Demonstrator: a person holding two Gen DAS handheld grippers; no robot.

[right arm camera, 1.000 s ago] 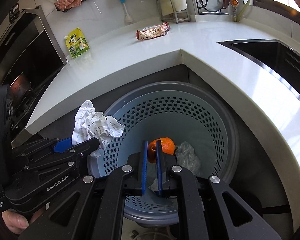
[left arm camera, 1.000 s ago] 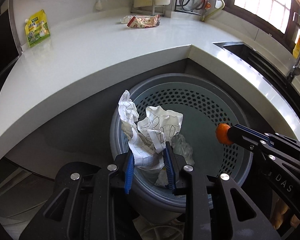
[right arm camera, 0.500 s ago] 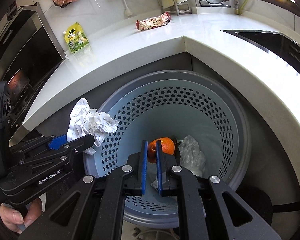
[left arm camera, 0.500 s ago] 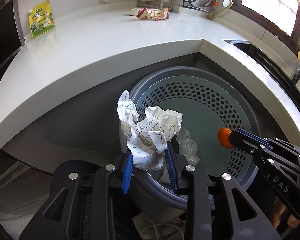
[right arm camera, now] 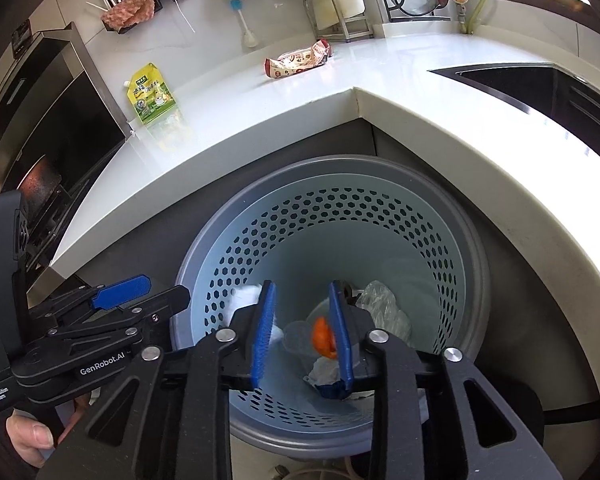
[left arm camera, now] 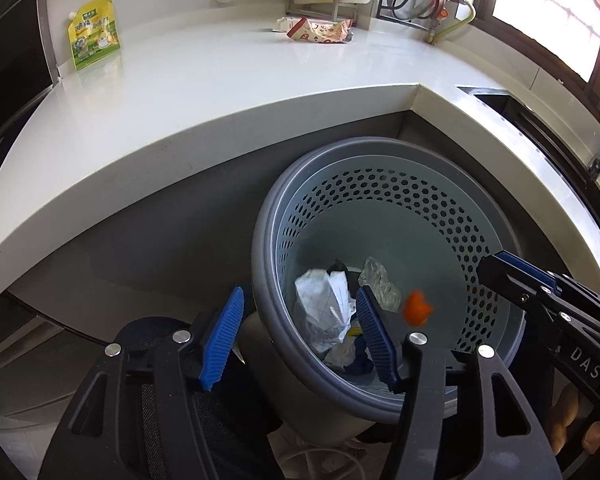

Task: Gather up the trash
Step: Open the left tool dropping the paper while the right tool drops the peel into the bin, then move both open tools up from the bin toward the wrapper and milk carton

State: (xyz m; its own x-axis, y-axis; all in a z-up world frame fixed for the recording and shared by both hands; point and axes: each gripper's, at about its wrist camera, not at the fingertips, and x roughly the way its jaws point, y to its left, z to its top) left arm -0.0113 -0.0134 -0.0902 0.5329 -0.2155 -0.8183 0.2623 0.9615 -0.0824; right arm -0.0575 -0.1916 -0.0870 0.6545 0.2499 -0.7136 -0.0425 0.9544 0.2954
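Trash sits loose in your perforated bin (right arm camera: 452, 248).
Crumpled paper (left arm camera: 324, 312) and orange peel (right arm camera: 323, 338) lie lower centre; both your grippers (left arm camera: 300, 336) (right arm camera: 302, 330) have just been opening, nothing clamped.

Daylight enters from the window (left arm camera: 540, 12) at upper right, blown out to white in both views. It spreads a soft sheen over the glossy white stone tabletop (left arm camera: 220, 92), which mirrors the yellow spouted pouch (right arm camera: 152, 94) faintly. Under the overhang the dark cabinet front sits in shadow. The perforated grey-blue plastic bin (left arm camera: 440, 216) is evenly lit inside. A small orange scrap (left arm camera: 418, 307) is smeared by motion blur — so is the crumpled white paper (left arm camera: 324, 304). Fisheye bending curves the edges strongly — corners go black.
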